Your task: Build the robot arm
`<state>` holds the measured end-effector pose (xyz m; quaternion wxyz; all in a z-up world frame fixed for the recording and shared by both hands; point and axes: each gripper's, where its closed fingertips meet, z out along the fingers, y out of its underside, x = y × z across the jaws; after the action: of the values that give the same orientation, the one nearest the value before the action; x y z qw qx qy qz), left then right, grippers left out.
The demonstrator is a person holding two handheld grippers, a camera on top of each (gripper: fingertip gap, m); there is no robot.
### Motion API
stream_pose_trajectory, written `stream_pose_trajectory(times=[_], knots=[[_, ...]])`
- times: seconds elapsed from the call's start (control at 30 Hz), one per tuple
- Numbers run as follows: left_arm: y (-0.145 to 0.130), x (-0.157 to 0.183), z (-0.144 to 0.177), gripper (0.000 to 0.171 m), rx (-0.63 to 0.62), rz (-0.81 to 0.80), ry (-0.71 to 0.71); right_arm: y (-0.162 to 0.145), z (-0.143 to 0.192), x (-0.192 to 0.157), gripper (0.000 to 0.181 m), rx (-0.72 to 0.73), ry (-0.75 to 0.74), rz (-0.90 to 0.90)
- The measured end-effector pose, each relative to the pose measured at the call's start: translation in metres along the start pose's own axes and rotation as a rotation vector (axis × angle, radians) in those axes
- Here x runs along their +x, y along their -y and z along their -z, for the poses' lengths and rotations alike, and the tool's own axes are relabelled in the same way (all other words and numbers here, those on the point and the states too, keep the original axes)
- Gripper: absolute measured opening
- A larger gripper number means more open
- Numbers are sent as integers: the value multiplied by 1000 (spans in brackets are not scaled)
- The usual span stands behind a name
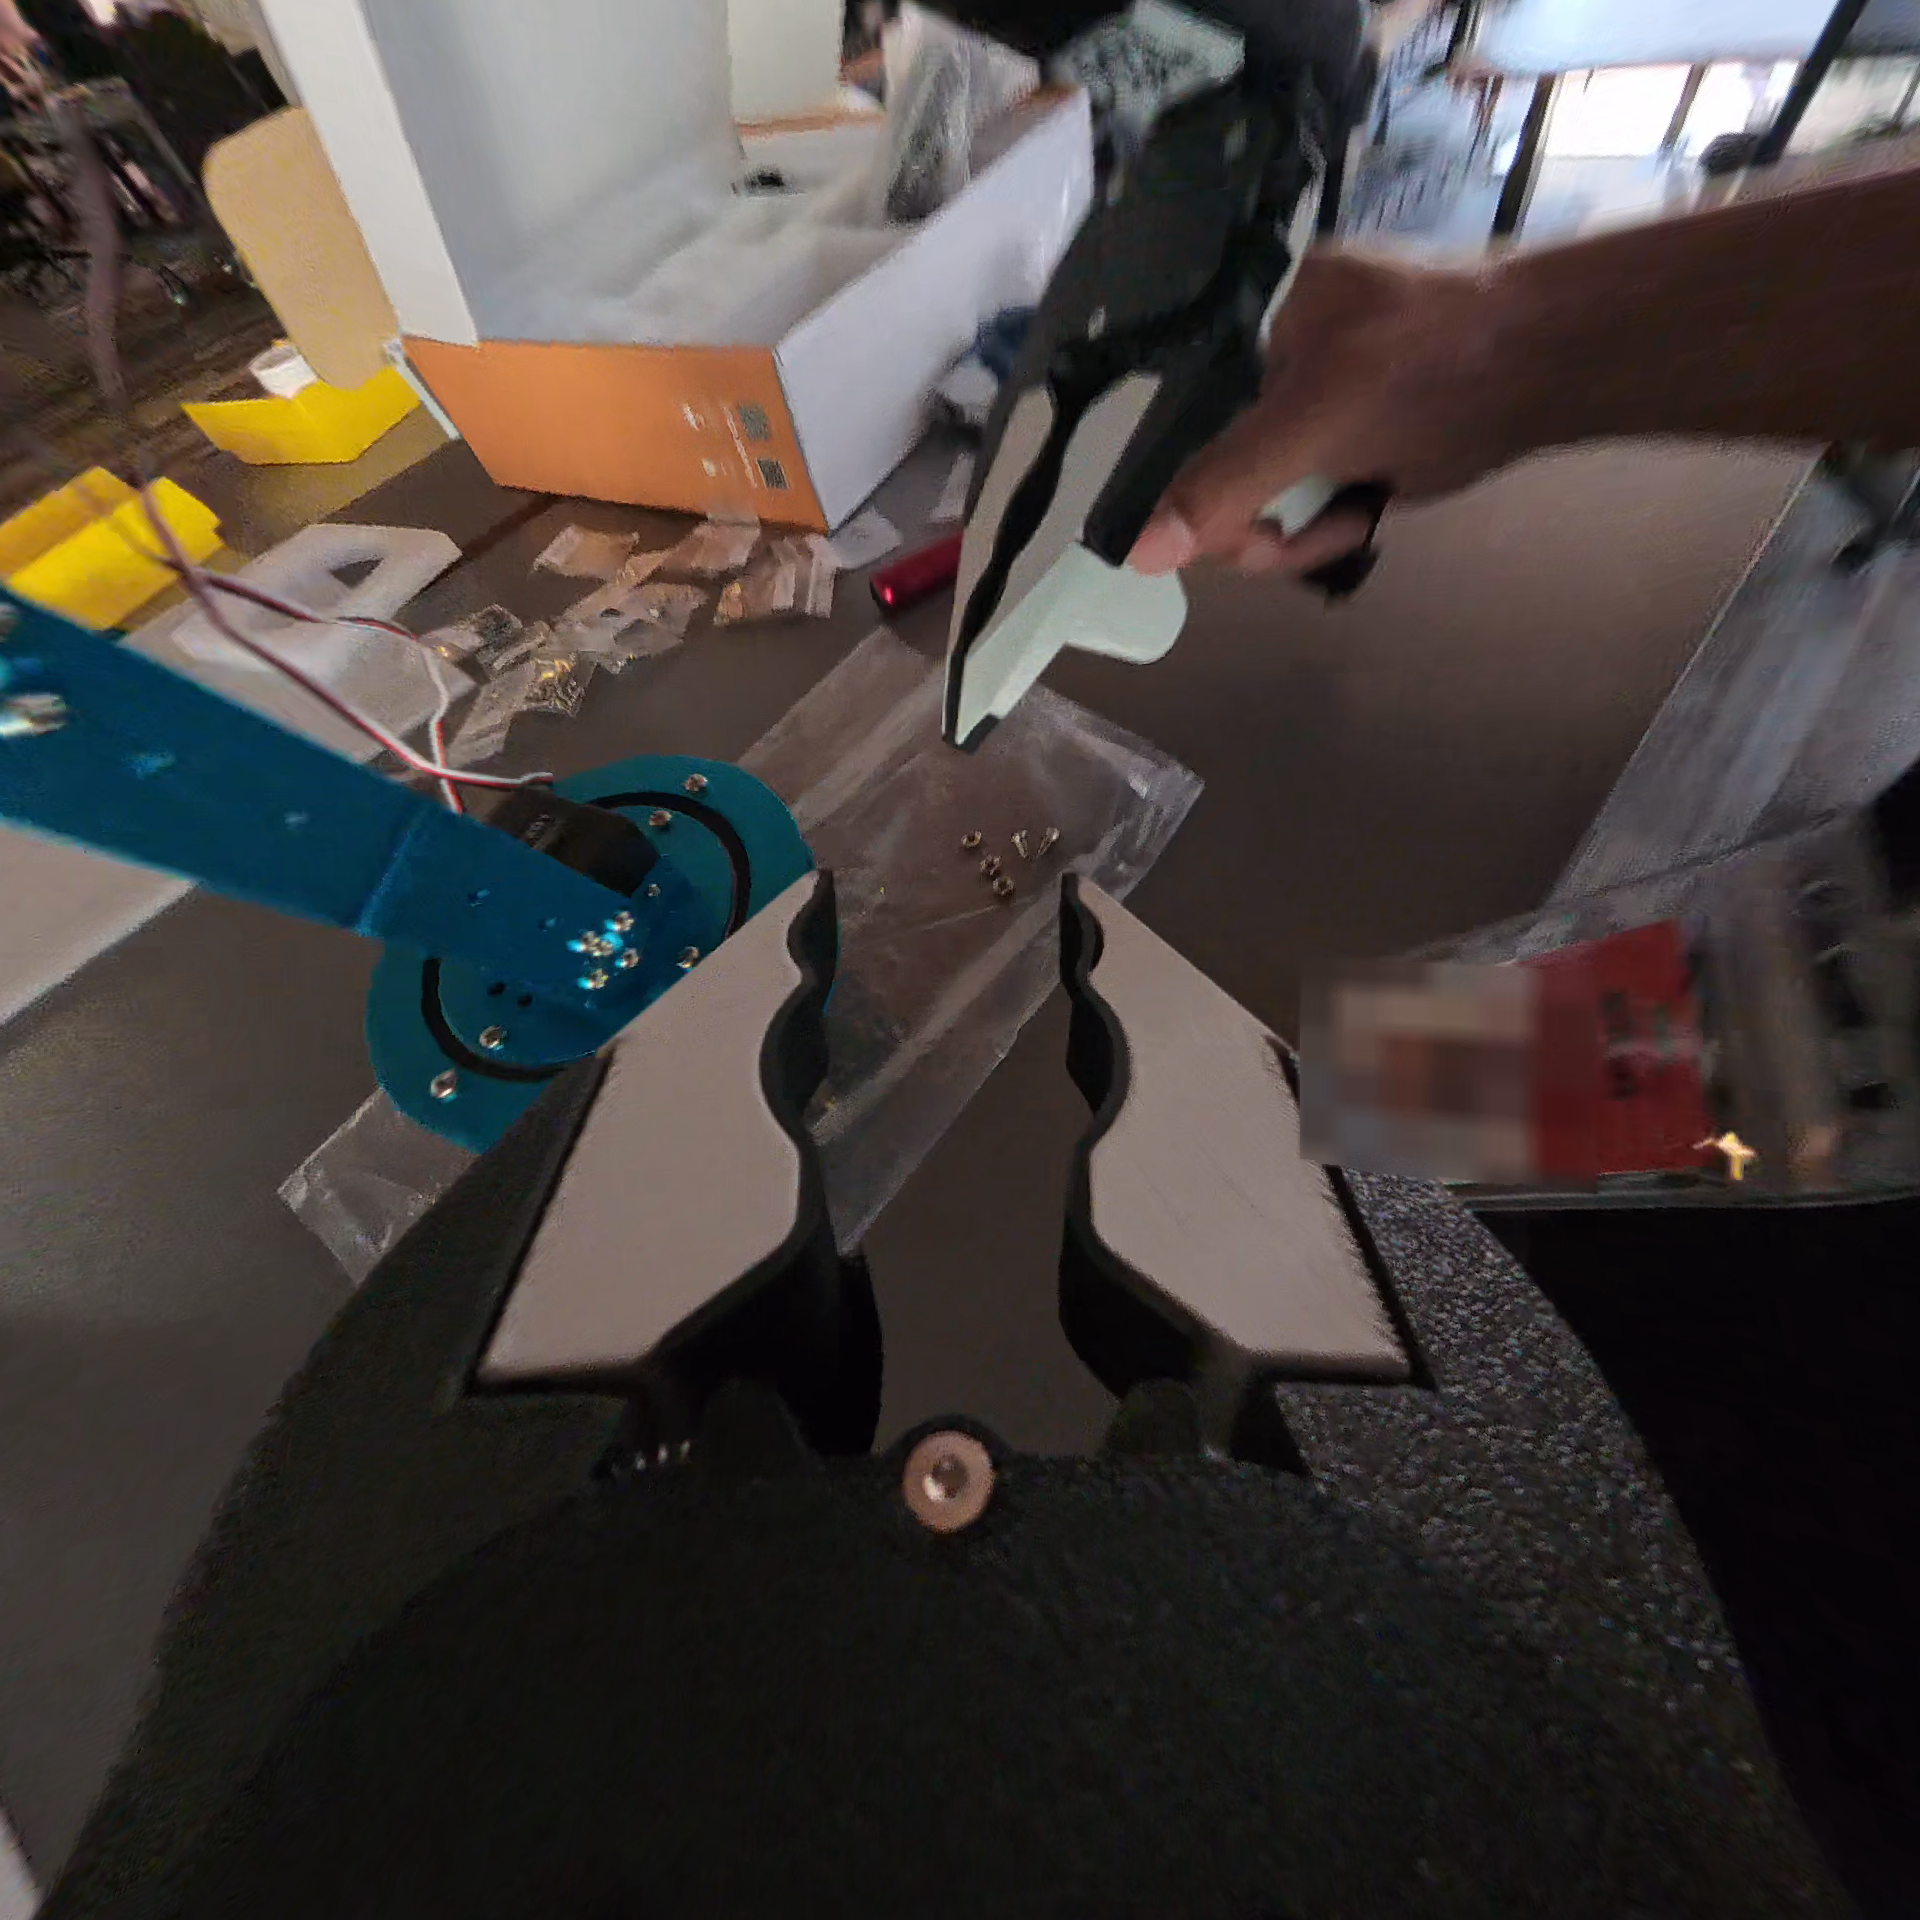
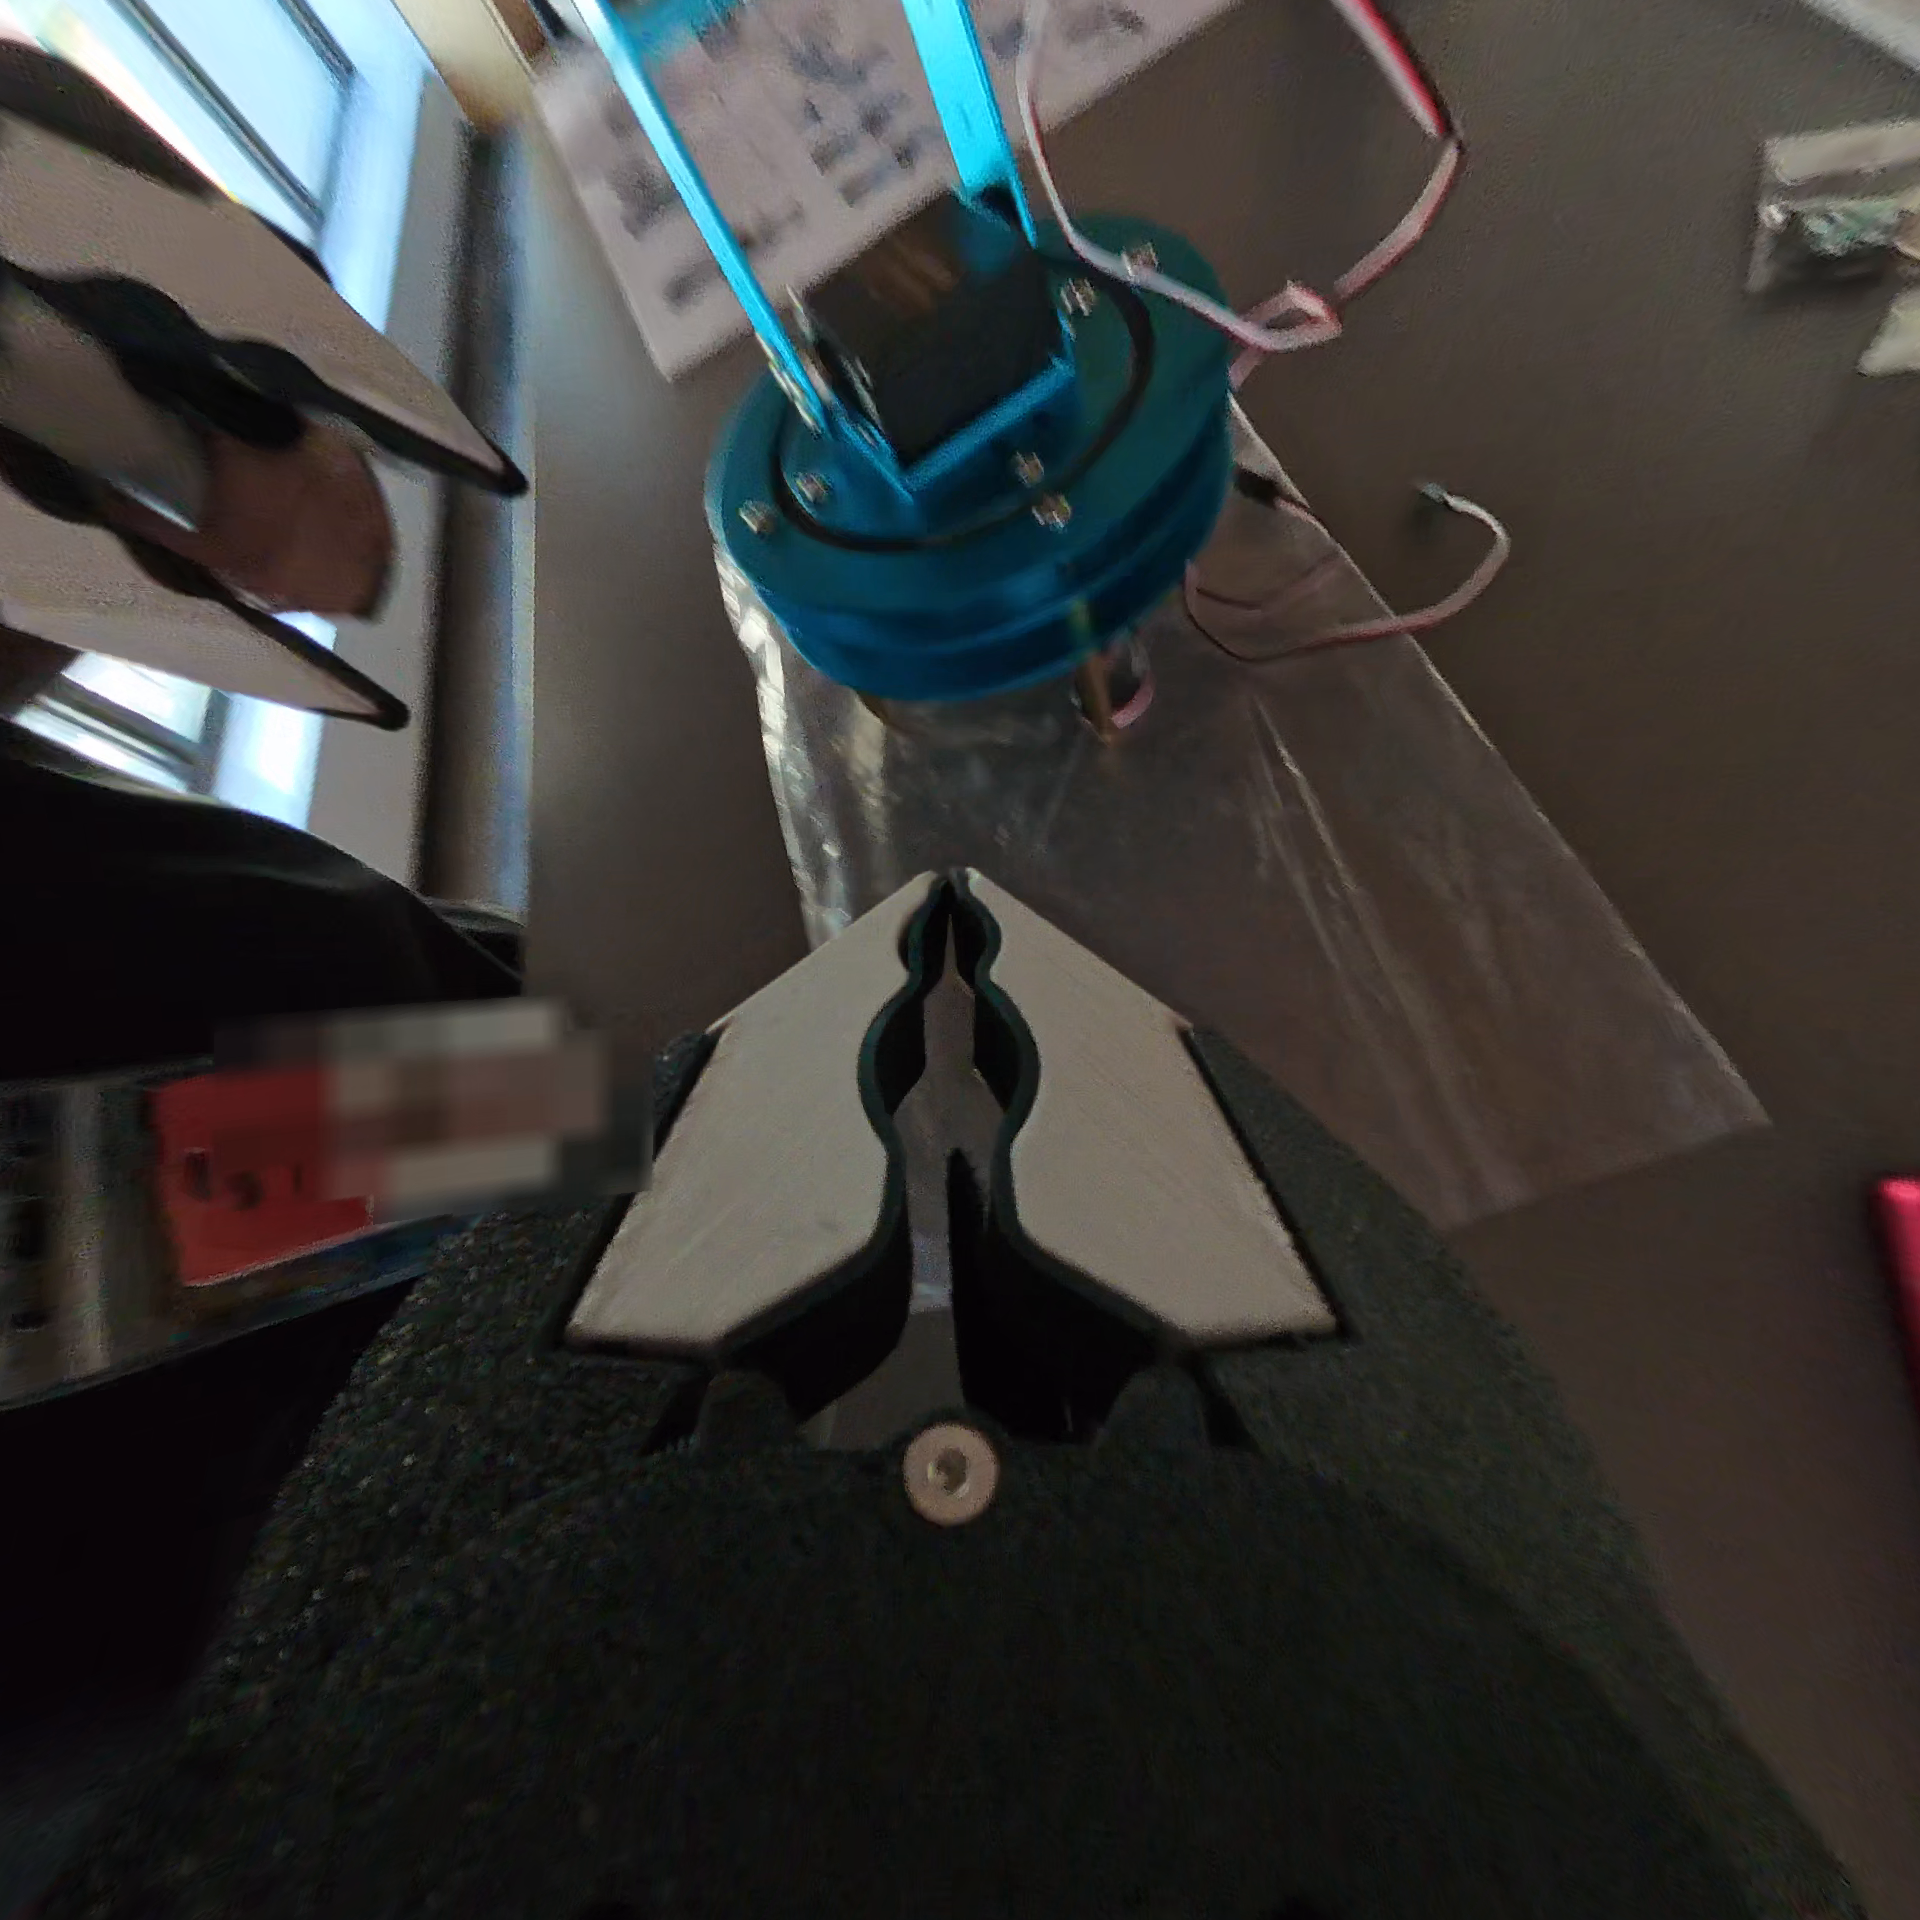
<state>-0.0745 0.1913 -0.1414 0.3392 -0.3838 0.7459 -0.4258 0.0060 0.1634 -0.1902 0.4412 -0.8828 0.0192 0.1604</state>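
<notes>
My left gripper (image 1: 945,894) is open, and nothing is between its pads. It hovers over a clear plastic bag (image 1: 935,987) on the brown table, just short of several small screws and nuts (image 1: 1003,857) lying on the bag. A blue round base with a blue arm and a black servo (image 1: 582,935) stands by its left finger. My right gripper (image 2: 954,883) is shut, with its tips over the same bag (image 2: 1299,883), in front of the blue base (image 2: 966,582). It also shows in the left wrist view (image 1: 966,727), at the bag's far edge. The open left gripper (image 2: 447,601) shows at the left.
A white and orange cardboard box (image 1: 644,436) lies open at the back. Yellow bins (image 1: 301,416) and small bags of hardware (image 1: 644,603) are at the left, with a red cylinder (image 1: 920,577) behind the bag. Red and white wires (image 2: 1351,301) trail from the base. The gap from one gripper's tips to the other's is roughly 10 cm.
</notes>
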Motion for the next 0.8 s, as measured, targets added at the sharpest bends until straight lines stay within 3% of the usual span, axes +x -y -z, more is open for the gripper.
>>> stream_pose_trajectory(times=[0.13, 0.4, 0.67, 0.8], knots=[[-22, 10, -17, 43, -82, -26, -42, -24, -4, 16, 9, -193, -145, 127], [-38, 24, -15, 40, -131, 2, -69, -44, -28, 30, 11, -407, -159, 280], [-26, 15, -16, 40, -59, -13, 4, -44, -29, 29, 6, -388, -101, 252], [-10, 7, -19, 40, -18, -44, 34, -32, -23, 20, 6, -220, 12, 52]])
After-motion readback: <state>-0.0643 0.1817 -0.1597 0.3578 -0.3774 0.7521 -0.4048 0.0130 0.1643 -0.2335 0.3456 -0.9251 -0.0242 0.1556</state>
